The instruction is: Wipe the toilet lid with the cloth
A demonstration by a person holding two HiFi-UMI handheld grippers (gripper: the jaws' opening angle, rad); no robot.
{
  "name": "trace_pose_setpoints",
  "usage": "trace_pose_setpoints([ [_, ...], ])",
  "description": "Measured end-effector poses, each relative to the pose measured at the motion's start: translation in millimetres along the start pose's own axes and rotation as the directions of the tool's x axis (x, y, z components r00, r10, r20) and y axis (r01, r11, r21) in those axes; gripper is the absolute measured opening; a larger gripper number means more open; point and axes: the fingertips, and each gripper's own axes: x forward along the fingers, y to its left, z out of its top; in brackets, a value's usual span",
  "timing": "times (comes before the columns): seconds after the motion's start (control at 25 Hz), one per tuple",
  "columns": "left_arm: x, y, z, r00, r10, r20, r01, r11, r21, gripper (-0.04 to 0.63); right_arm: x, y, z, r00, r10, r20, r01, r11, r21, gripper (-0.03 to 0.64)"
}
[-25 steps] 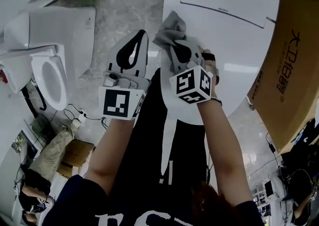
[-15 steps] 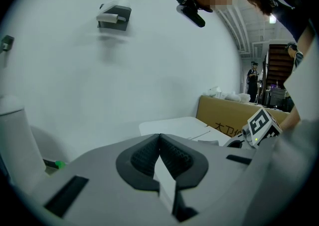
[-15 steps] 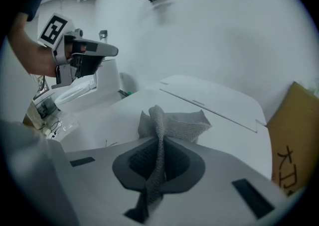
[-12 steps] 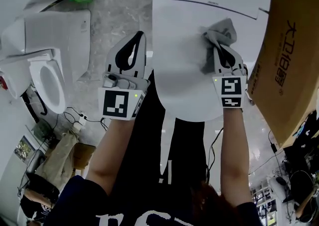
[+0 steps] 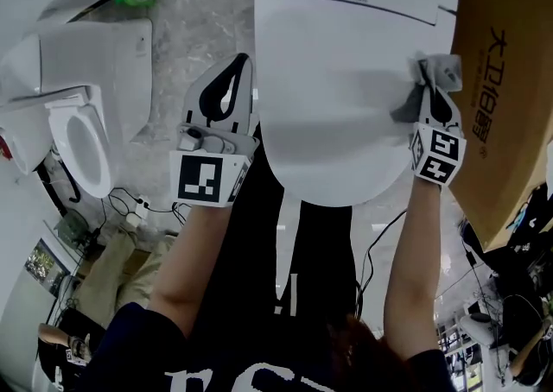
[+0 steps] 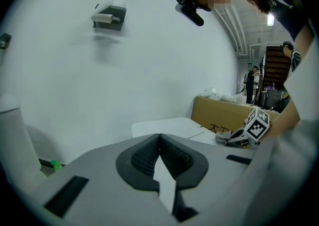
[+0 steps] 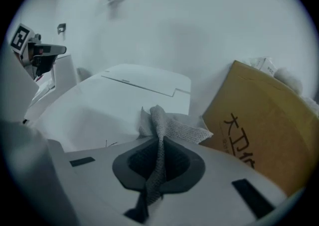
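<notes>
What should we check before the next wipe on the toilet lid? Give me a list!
1. Grip on the cloth: ok, the right gripper has its jaws shut on it.
2. Contact with the toilet lid: ok, the cloth seems to lie at the lid's right edge.
3. Place of the left gripper: ok, shut, empty, left of the lid.
4. Room on the right: not ok, the cardboard box stands close beside the lid.
5. Lid wiped clean: cannot tell.

Looks like a workshop or test floor I'm in: beside my toilet lid [image 5: 346, 79], a second toilet [image 5: 82, 135] stands unplumbed at left, a printed cardboard box [image 5: 505, 123] at right, loose cables [image 5: 143, 202] at lower left.
</notes>
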Motion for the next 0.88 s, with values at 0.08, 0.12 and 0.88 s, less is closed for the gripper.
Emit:
trace_pose_setpoints([
  [0.08,0.4,-1.6,1.1,1.000,-0.002,0.002,0.002,1.000,0.001,0.015,-4.4,-8.0,-7.8,0.999,-0.032,-0.007,0.033,0.999,0.034,0.025],
  [0.12,0.7,-1.6,1.3,1.000,-0.003,0.001,0.003,1.000,0.001,0.015,-6.0,-9.0,-10.3,0.999,-0.045,-0.009,0.045,0.998,0.053,0.025],
  [0.88,-5.4,14.9,-1.9,1.000,0.016,-0.003,-0.016,1.000,-0.004,0.015,3.0,136.6,46.5,0.980,0.190,0.053,-0.189,0.981,-0.031,0.025],
])
